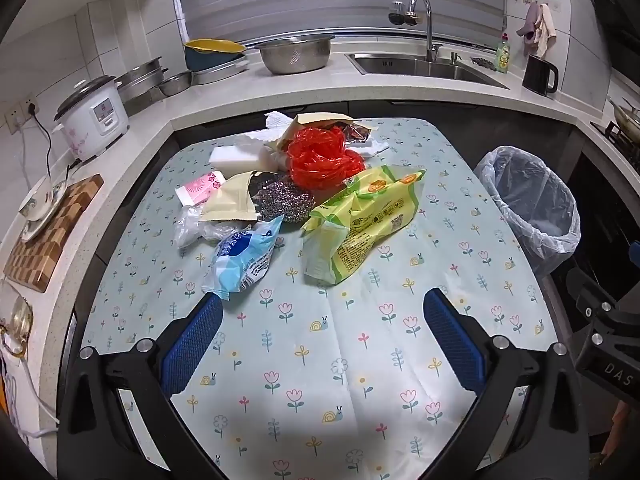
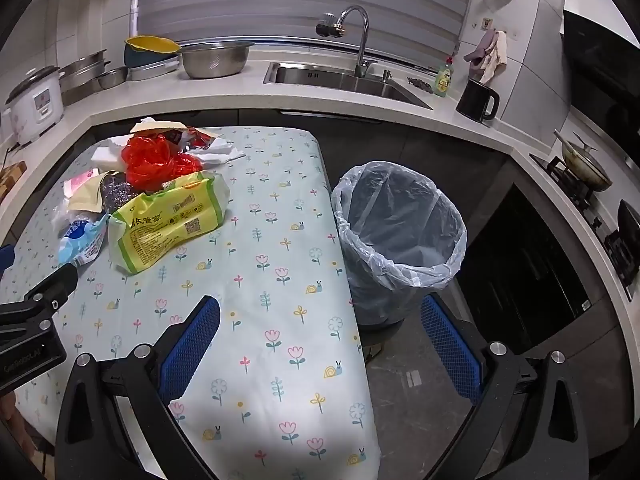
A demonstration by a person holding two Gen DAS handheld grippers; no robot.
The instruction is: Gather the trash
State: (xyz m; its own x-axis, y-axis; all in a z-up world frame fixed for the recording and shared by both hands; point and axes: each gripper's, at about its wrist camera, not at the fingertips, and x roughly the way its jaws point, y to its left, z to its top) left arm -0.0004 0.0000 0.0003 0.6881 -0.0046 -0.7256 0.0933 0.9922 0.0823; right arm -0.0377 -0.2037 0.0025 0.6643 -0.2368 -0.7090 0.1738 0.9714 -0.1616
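A heap of trash lies at the far middle of the flowered table (image 1: pixel 320 360): a yellow-green wrapper (image 1: pixel 360 220), a light blue wrapper (image 1: pixel 242 258), a red plastic bag (image 1: pixel 320 158), a glittery dark scrubber (image 1: pixel 280 198), beige envelopes, a pink pack and white tissue. A bin lined with clear plastic (image 1: pixel 532 204) stands right of the table. My left gripper (image 1: pixel 322 302) is open and empty, just short of the blue and yellow-green wrappers. My right gripper (image 2: pixel 320 308) is open and empty over the table's right edge, the bin (image 2: pixel 400 236) ahead of it; the yellow-green wrapper (image 2: pixel 168 220) is to its left.
A counter runs around the table with a rice cooker (image 1: pixel 94 118), a chequered board (image 1: pixel 52 228), steel bowls (image 1: pixel 296 54), a sink (image 1: pixel 424 66) and a black kettle (image 1: pixel 538 74). A stove with a wok (image 2: pixel 586 170) is at the right.
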